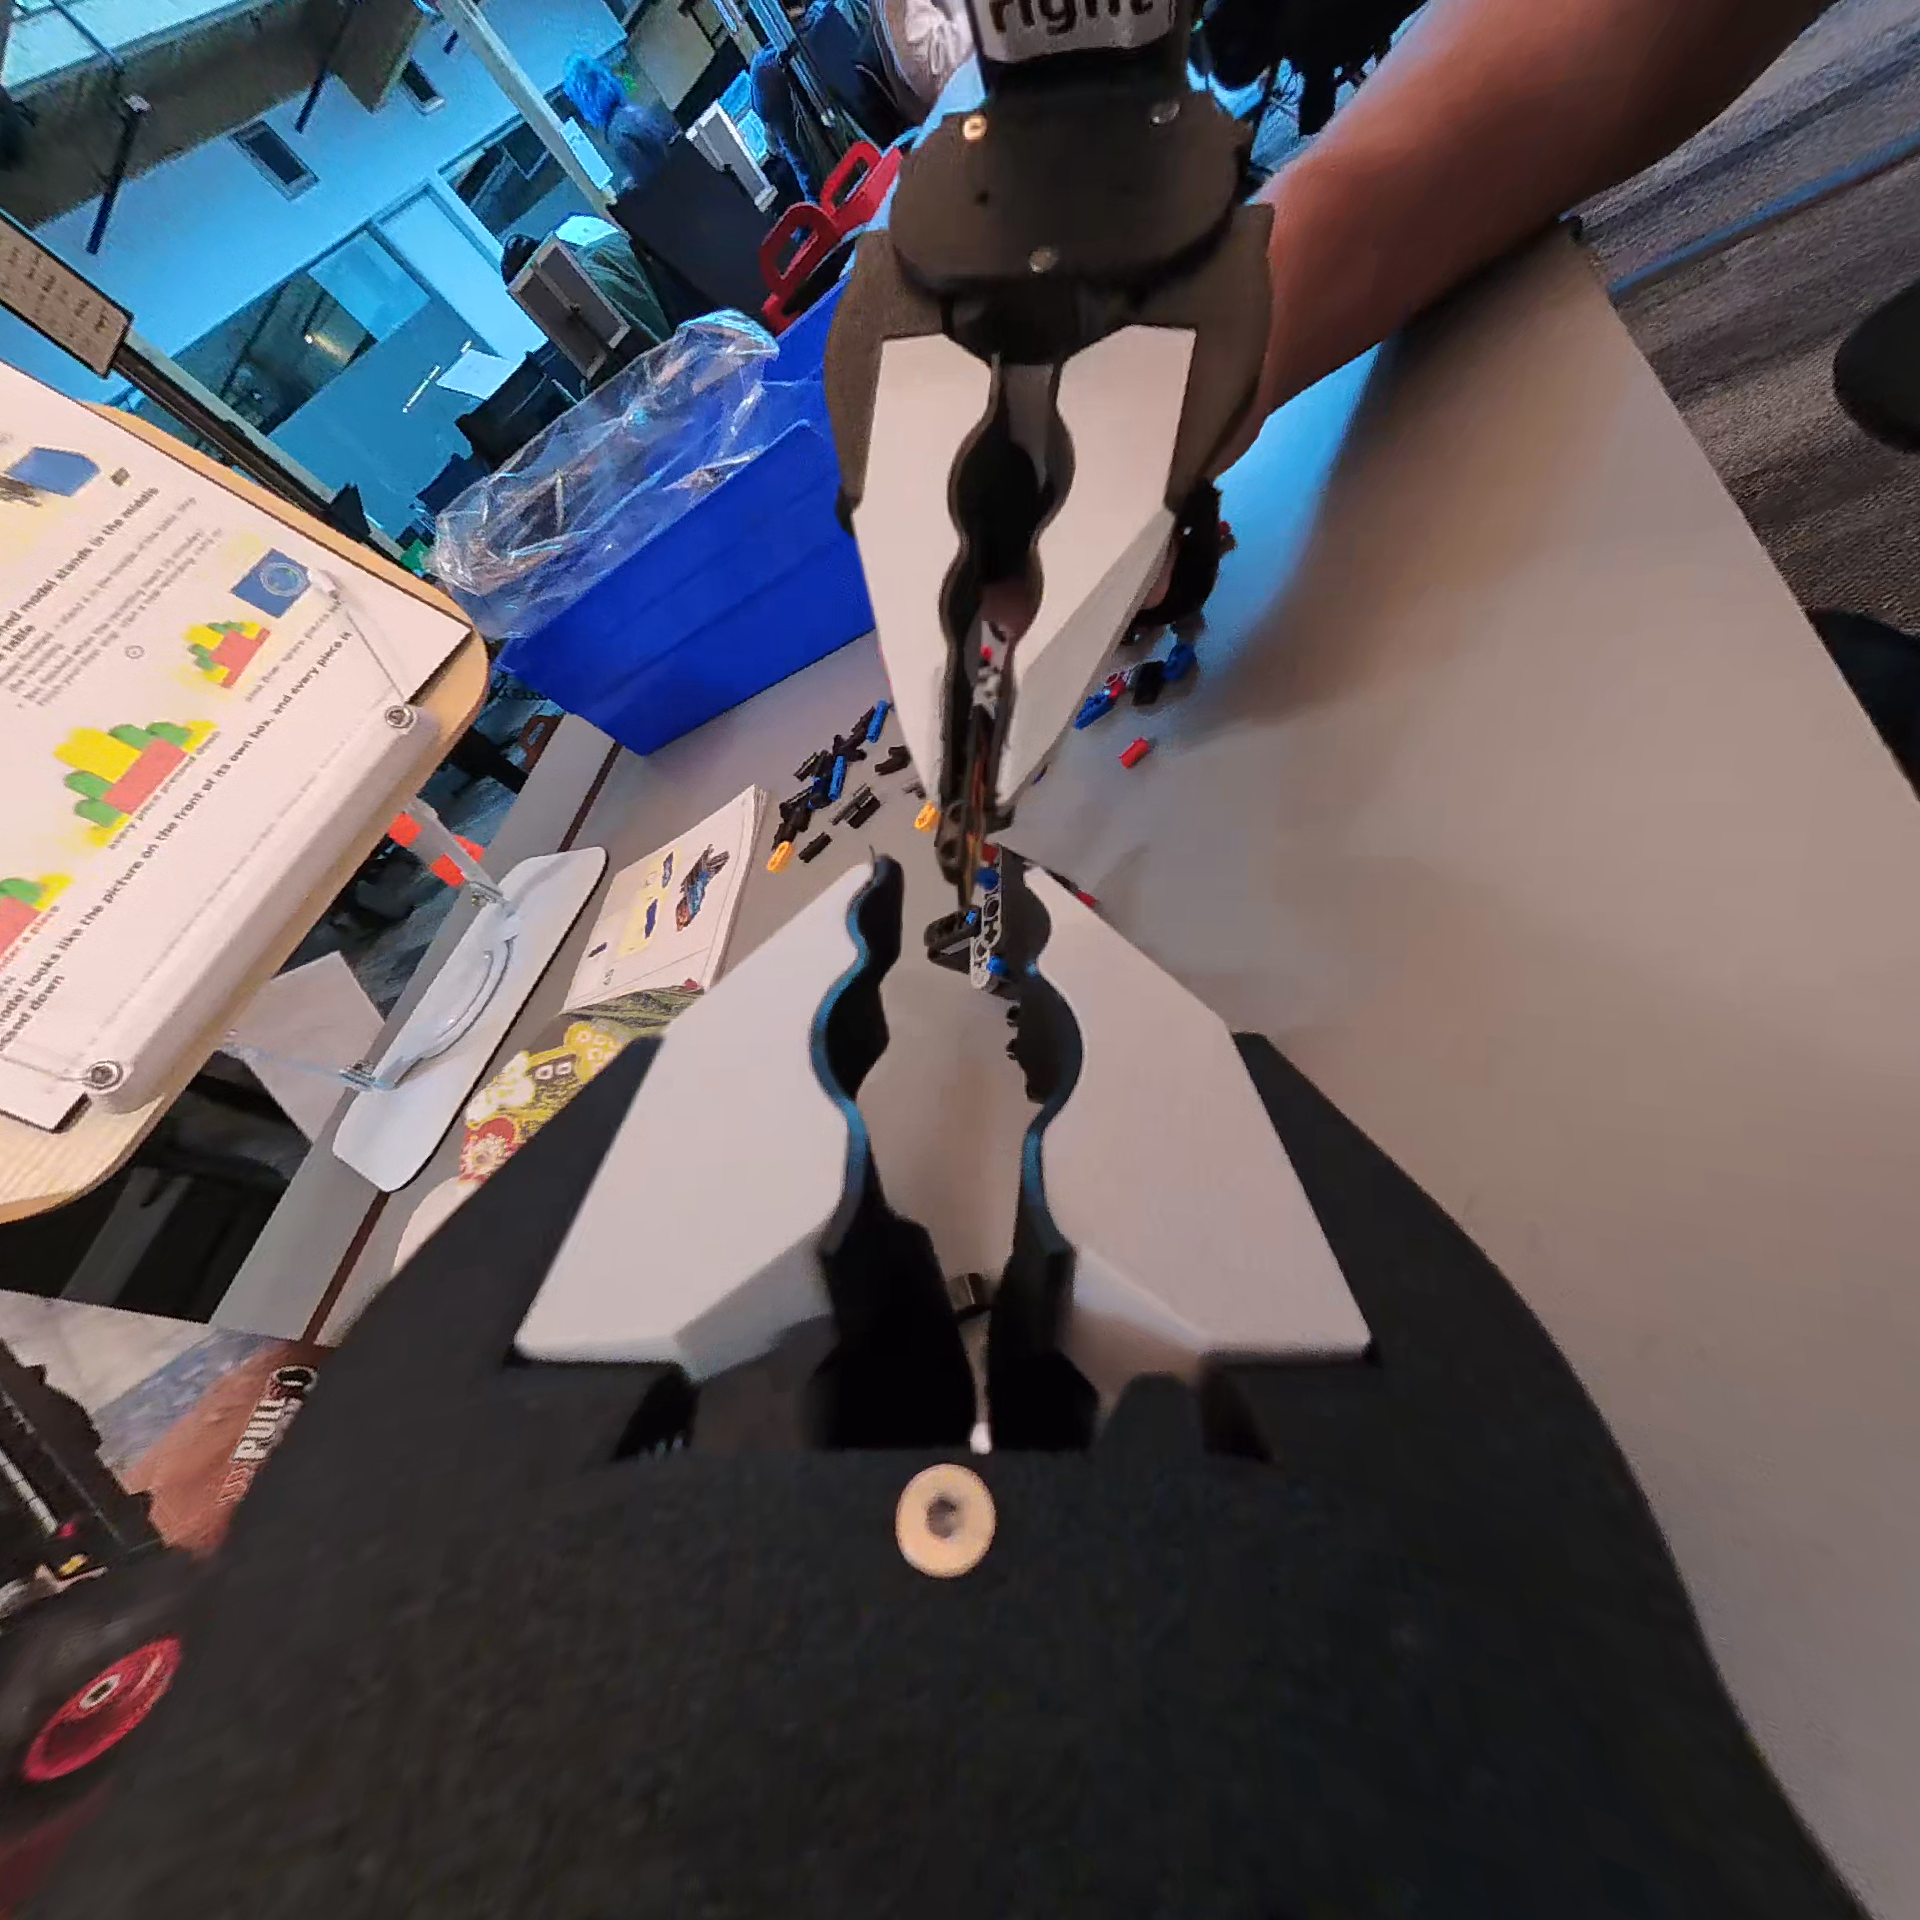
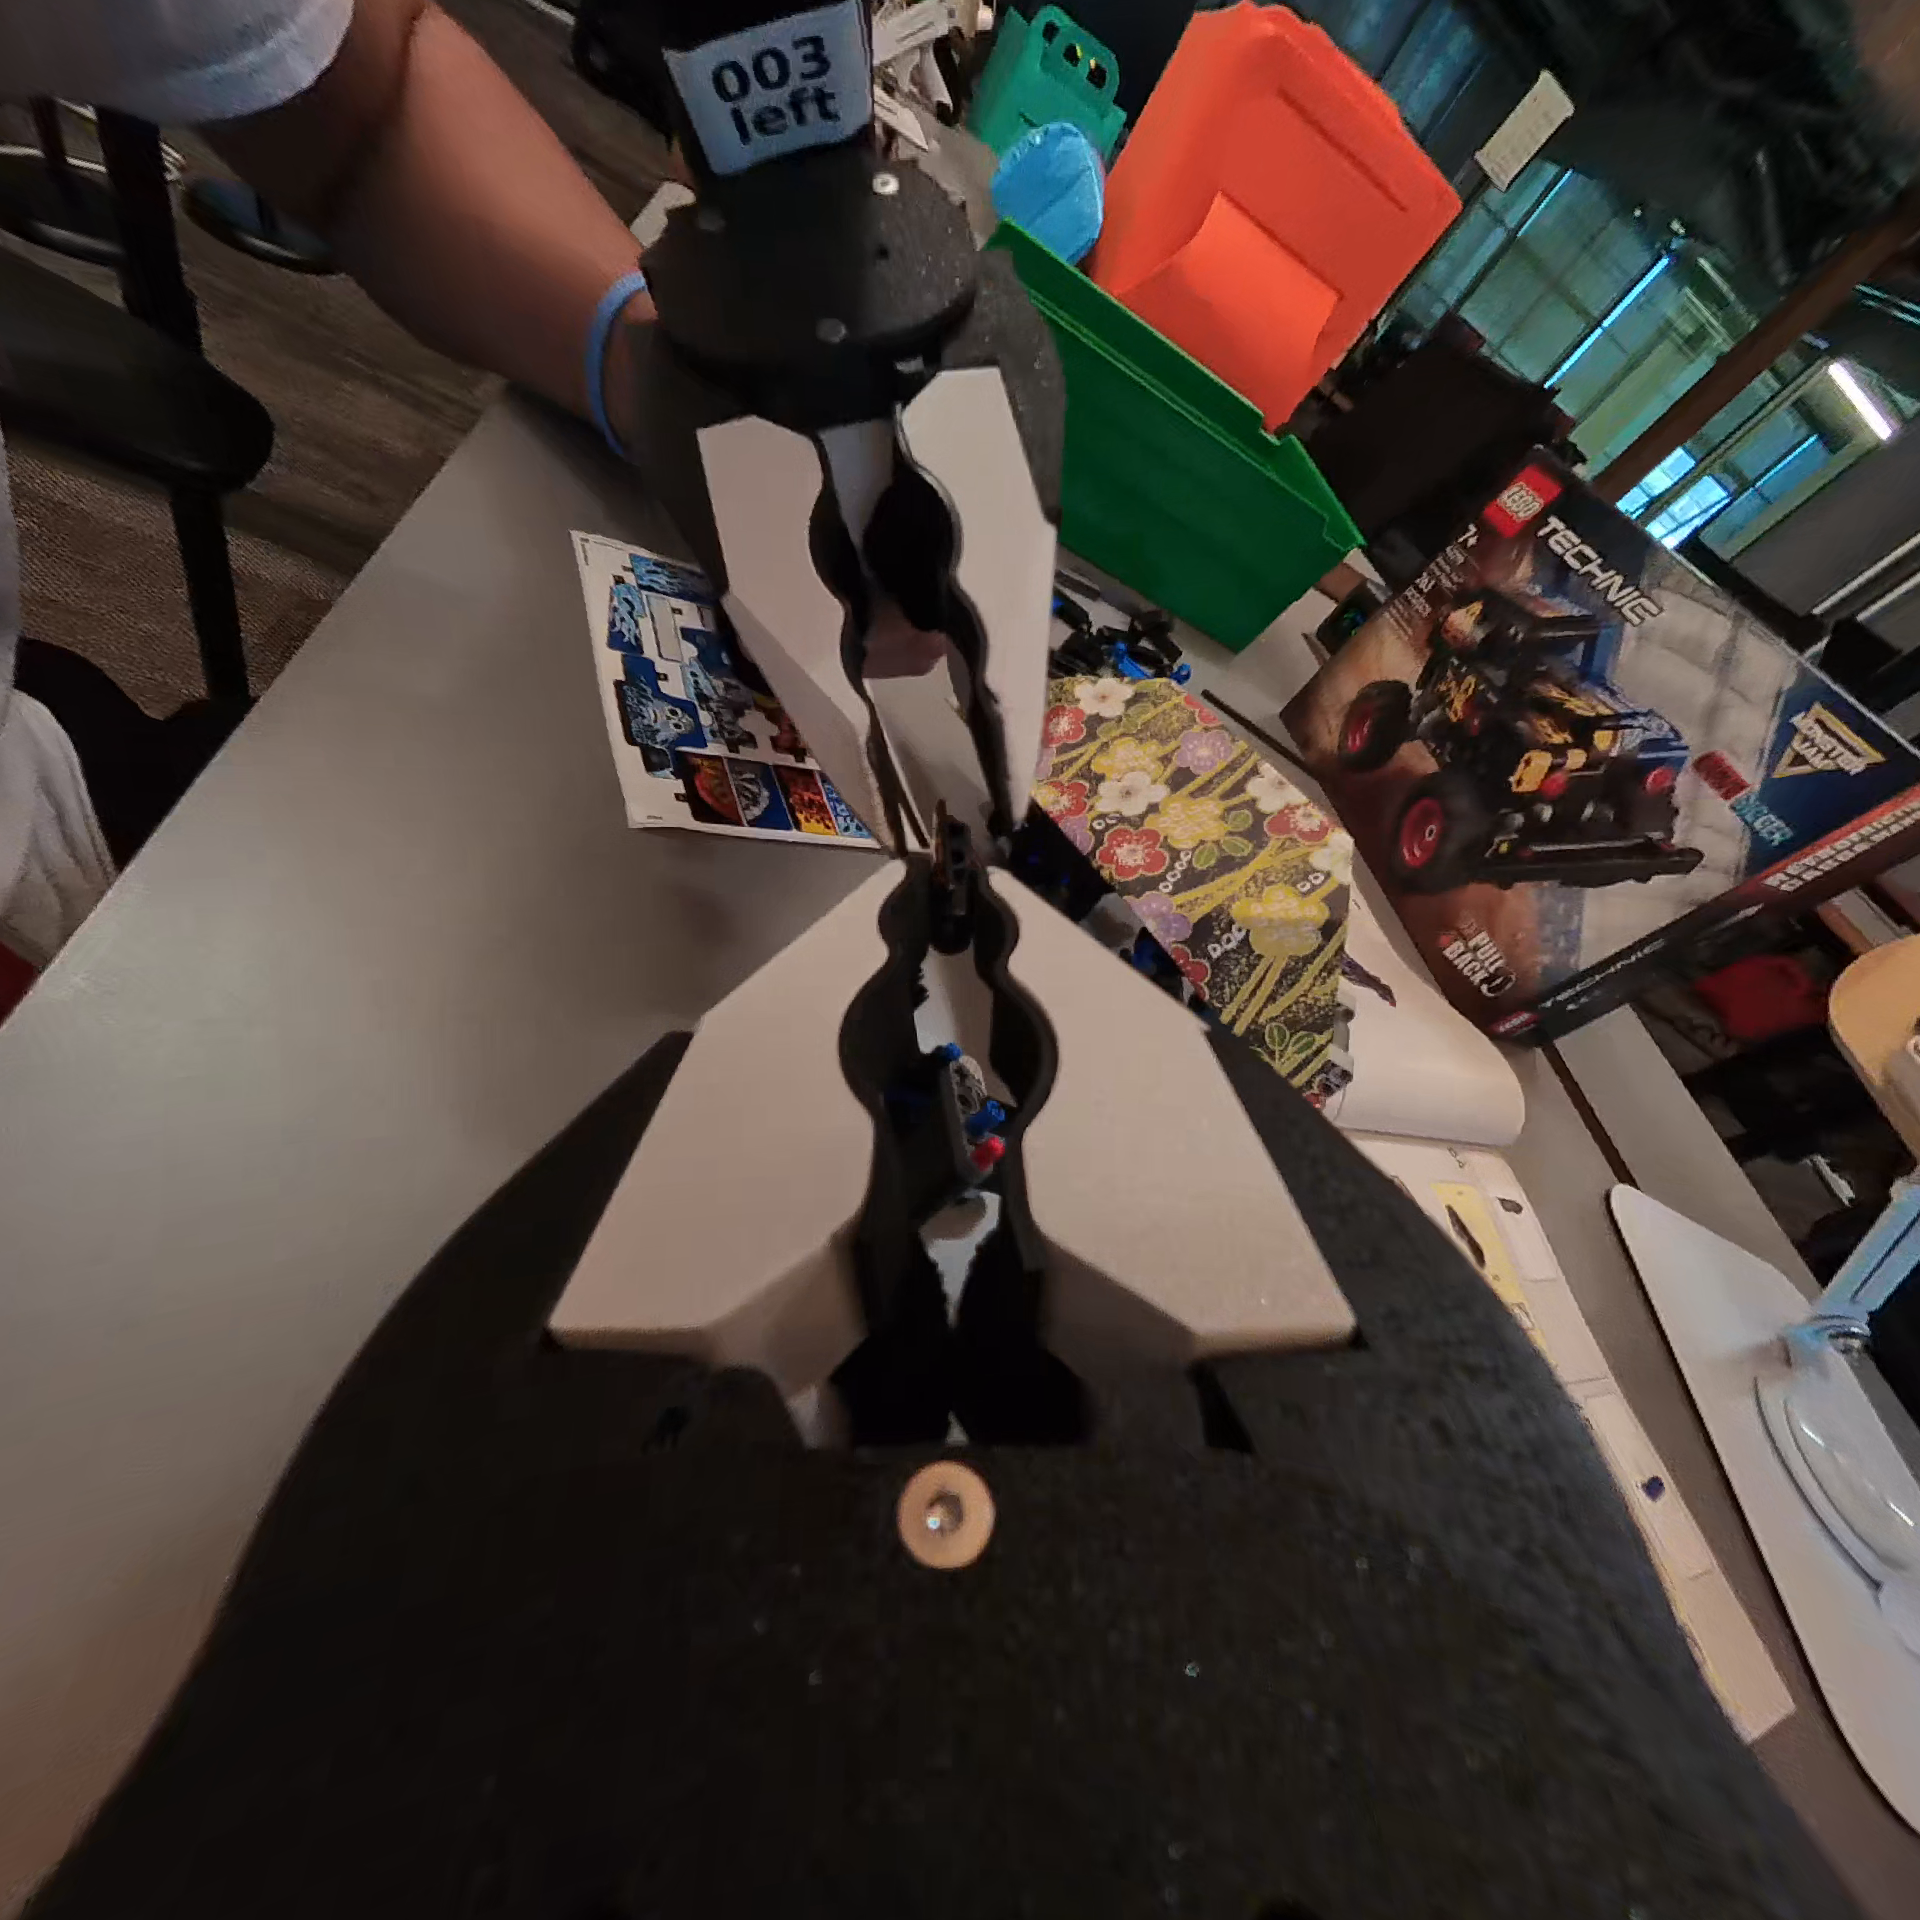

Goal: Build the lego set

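Observation:
A small black lego assembly (image 1: 982,935) with blue pins and a white patterned piece hangs above the grey table (image 1: 1403,831). My right gripper (image 1: 977,805) comes in from the top of the left wrist view and is shut on the assembly along its length. My left gripper (image 1: 951,883) is open, tip to tip with the right one, and the assembly's free end sits between its fingertips, close to the right-hand finger. In the right wrist view my right gripper (image 2: 951,873) clamps the assembly (image 2: 966,1091), and the left gripper (image 2: 948,831) faces it, open around the tip.
Loose black, blue and orange pieces (image 1: 842,779) and red and blue ones (image 1: 1132,686) lie beyond the grippers. Around them are a blue bin (image 1: 707,603), an instruction booklet (image 1: 675,904), a board on a stand (image 1: 208,727), a sticker sheet (image 2: 707,707), a floral cloth (image 2: 1195,831), the set box (image 2: 1610,748) and a green bin (image 2: 1174,457). My two grippers' fingertips are within a few centimetres of each other.

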{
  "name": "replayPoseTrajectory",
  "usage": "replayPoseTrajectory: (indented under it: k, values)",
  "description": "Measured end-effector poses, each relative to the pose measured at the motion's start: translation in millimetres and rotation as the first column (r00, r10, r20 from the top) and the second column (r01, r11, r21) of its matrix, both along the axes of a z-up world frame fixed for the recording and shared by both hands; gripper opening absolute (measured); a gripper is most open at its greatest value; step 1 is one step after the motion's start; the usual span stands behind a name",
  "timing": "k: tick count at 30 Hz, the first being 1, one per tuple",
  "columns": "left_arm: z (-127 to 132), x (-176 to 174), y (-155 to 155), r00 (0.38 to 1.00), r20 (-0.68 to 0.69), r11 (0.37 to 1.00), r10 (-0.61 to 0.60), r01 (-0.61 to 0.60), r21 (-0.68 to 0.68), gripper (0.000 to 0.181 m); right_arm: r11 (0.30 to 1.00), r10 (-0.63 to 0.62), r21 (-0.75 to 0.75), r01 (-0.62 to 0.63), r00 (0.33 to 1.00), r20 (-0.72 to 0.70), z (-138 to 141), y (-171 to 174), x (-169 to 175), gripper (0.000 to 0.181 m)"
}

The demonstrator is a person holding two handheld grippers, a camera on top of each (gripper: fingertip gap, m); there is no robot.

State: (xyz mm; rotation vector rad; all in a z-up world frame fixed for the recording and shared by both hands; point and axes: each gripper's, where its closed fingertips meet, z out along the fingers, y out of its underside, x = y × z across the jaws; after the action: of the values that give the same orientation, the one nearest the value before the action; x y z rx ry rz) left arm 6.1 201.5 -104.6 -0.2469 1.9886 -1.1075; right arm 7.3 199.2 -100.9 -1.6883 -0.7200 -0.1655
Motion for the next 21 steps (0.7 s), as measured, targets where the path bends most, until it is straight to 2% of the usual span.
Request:
replayPoseTrajectory:
  k: [8,14,16,21]
  values:
    - [-11.7,2.4,-5.0,0.996,-0.086,1.0,0.006,-0.006,0.002,0.006,1.0,0.003,-0.026,0.0,0.996,0.086,-12.2,2.0,-0.6,0.006]
    - [-31.0,4.7,-5.8,0.993,-0.109,0.994,0.034,-0.022,0.109,0.005,0.998,0.014,-0.068,-0.001,0.983,0.182,-23.9,1.4,-3.4,0.006]
    - [-32.0,3.7,-5.6,0.993,-0.119,0.994,0.023,-0.01,0.11,0.005,0.997,0.014,-0.081,0.0,0.985,0.17,-26.6,1.0,-3.3,0.006]
    - [-19.4,6.2,-0.3,0.978,-0.21,0.999,0.014,-0.022,-0.035,0.004,0.991,-0.03,-0.134,0.032,0.999,0.022,-27.7,1.9,8.6,0.006]
